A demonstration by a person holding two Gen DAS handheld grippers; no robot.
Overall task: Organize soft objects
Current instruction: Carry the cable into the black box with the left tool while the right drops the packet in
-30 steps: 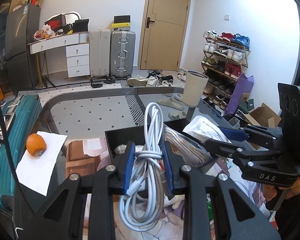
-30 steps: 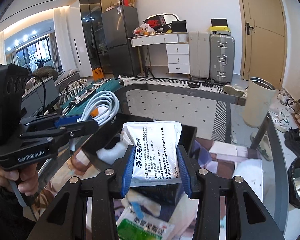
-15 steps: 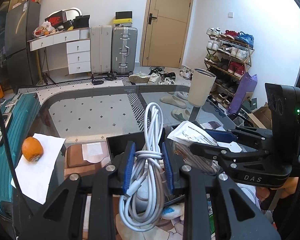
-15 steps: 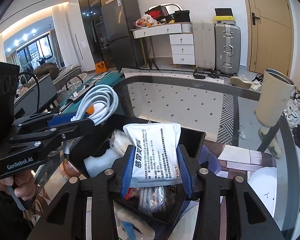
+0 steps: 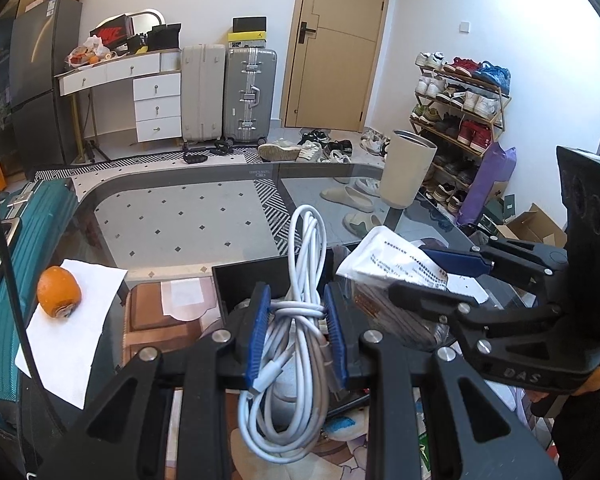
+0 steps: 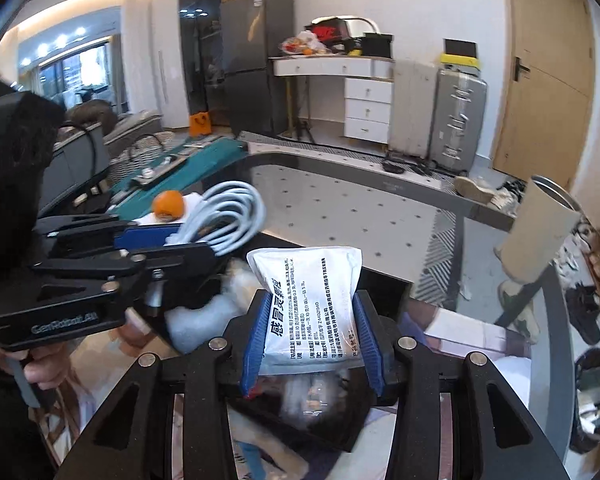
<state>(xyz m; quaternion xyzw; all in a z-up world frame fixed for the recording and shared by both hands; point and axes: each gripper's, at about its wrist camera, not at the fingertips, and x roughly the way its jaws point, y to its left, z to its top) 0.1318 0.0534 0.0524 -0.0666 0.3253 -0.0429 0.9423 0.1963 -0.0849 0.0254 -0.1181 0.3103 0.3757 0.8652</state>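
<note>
Glass bench (image 5: 188, 216) carries a black bin (image 5: 252, 280) mid-surface; left gripper (image 5: 296, 332) clamps the upright cable coil (image 5: 304, 280) over it, right gripper (image 6: 310, 340) pinches the white sachet (image 6: 308, 304) alongside.

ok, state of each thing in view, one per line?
left gripper: shut on the white cable
white cable: coiled, held upright above the black bin
right gripper: shut on the white sachet
white sachet: lifted over the bin
black bin: open-topped, holding items
door: closed
</note>
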